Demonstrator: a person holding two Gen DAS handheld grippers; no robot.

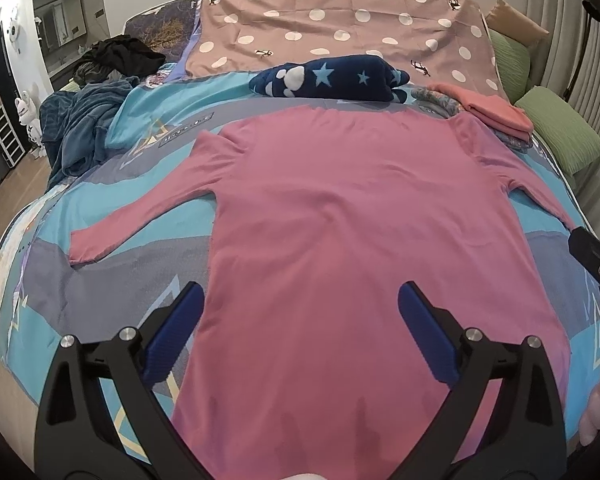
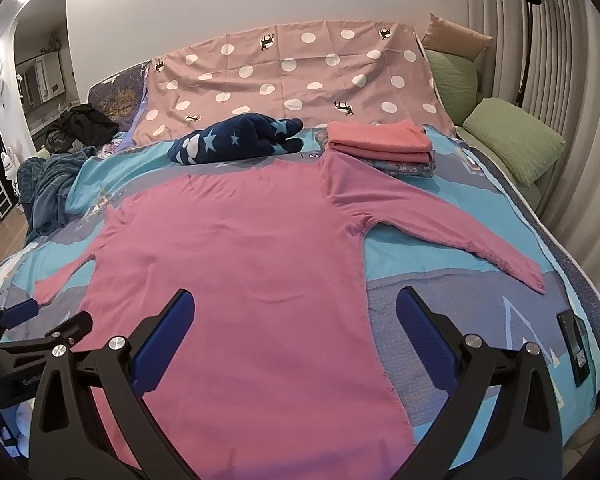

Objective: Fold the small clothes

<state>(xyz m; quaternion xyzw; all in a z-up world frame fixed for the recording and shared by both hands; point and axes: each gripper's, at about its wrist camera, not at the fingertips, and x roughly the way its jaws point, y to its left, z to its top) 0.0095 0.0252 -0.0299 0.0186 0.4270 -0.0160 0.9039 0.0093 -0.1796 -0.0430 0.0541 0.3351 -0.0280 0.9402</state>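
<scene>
A pink long-sleeved shirt (image 1: 340, 240) (image 2: 240, 264) lies flat on the bed, both sleeves spread outward, its hem nearest me. My left gripper (image 1: 300, 308) hovers open over the shirt's lower left part, nothing between its blue pads. My right gripper (image 2: 294, 312) hovers open over the lower right edge of the shirt, also holding nothing. The left sleeve (image 1: 140, 216) points toward the bed's left side, and the right sleeve (image 2: 460, 236) reaches toward the right edge. Each gripper shows at the other view's margin.
A stack of folded pink and patterned clothes (image 2: 380, 146) sits beyond the shirt's right shoulder. A navy star-print garment (image 1: 332, 78) lies behind the collar. A teal blanket (image 1: 80, 128) is heaped at the left, green pillows (image 2: 512, 136) at the right, a dark phone (image 2: 576, 344) near the right edge.
</scene>
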